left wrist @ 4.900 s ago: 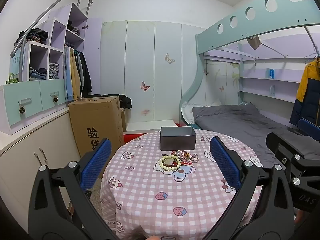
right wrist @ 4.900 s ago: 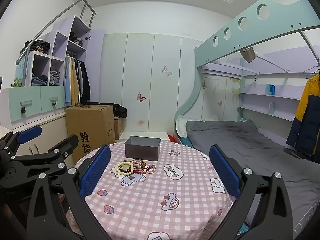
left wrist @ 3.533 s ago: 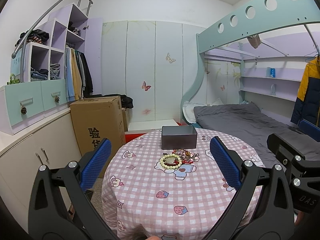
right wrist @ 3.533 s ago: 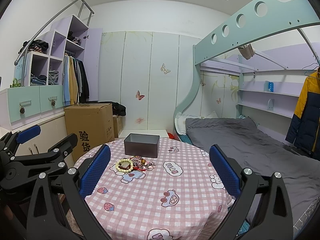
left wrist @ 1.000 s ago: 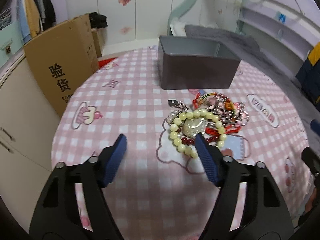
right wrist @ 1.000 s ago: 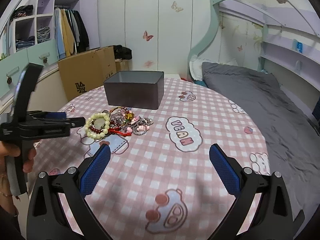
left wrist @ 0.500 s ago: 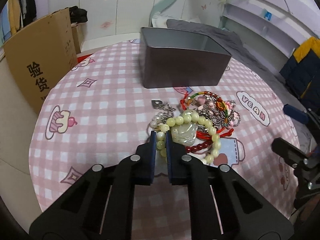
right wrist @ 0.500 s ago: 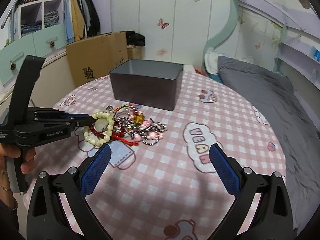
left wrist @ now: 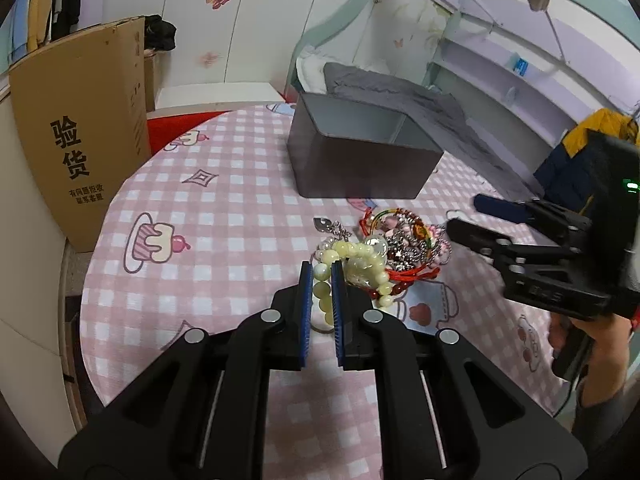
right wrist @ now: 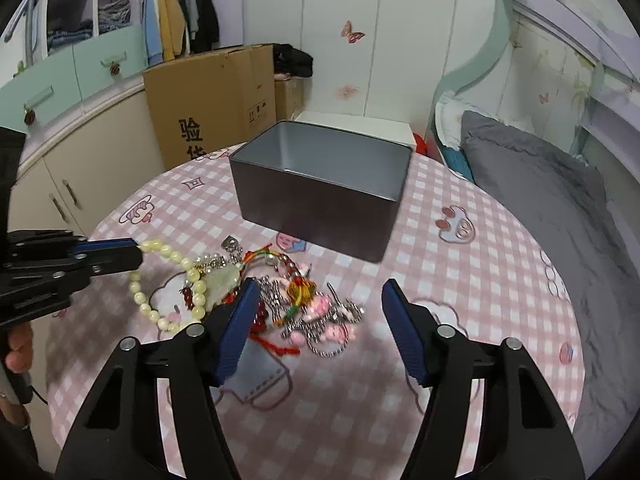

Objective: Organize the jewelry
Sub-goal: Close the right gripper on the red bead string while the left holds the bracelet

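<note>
Table: round top under a pink checked tablecloth point(right wrist: 480, 280) printed with small cartoon figures; everything below sits on it.
Cardboard box: brown carton point(right wrist: 212, 104) with black Chinese characters, on the floor beyond the table's far left edge.
Tin: dark grey rectangular tin point(right wrist: 320, 200), open at the top, pale inside, standing on the far half of the cloth; nothing can be seen in it.
Right gripper: right gripper point(right wrist: 316, 320) hangs over the near side of the jewelry with its blue-padded jaws spread wide, gripping nothing.
Left gripper: left gripper point(left wrist: 321, 276) has its jaws drawn nearly together on a run of pale beads, pinching the bracelet at its left side.
Jewelry pile: tangled heap point(right wrist: 304, 300) just in front of the tin, with silver chains, pink charms, and red and multicoloured cords.
Bead bracelet: cream-yellow bead bracelet point(right wrist: 160, 300) at the left edge of the heap, its loop partly raised off the cloth toward the left gripper.
Pendant: pale green stone piece point(right wrist: 224, 280) lying against the bracelet.
</note>
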`<state>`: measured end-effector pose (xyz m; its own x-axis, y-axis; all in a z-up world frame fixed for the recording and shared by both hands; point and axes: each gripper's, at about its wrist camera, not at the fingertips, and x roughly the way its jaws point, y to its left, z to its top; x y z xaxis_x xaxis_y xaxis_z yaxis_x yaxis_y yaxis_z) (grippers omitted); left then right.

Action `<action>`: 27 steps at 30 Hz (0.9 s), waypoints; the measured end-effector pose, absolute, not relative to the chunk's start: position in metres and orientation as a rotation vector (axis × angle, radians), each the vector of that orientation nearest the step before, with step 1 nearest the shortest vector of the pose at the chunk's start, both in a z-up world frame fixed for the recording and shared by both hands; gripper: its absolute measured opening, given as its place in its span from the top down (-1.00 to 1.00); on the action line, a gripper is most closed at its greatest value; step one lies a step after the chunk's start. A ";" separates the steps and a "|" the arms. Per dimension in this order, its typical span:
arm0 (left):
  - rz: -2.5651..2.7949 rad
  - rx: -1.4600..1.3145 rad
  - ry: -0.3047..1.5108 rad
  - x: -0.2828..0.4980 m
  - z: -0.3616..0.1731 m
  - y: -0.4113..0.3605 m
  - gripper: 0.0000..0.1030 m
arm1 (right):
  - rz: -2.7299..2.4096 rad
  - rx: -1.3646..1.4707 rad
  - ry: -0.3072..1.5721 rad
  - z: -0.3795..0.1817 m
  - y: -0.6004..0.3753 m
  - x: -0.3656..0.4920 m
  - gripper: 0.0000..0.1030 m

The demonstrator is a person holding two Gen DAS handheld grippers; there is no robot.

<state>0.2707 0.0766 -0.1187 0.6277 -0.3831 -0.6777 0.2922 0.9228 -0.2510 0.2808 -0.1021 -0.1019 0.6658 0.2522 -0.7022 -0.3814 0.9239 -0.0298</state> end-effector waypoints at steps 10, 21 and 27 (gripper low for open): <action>-0.443 -0.129 0.774 0.275 -0.101 0.075 0.82 | 0.442 -0.233 0.868 -0.128 -0.077 0.316 0.66; -0.502 -0.117 0.745 0.281 -0.078 0.060 0.82 | 0.505 -0.210 0.765 -0.081 -0.088 0.289 0.92; -0.533 -0.094 0.702 0.290 -0.050 0.043 0.81 | 0.523 -0.162 0.686 -0.040 -0.101 0.285 0.92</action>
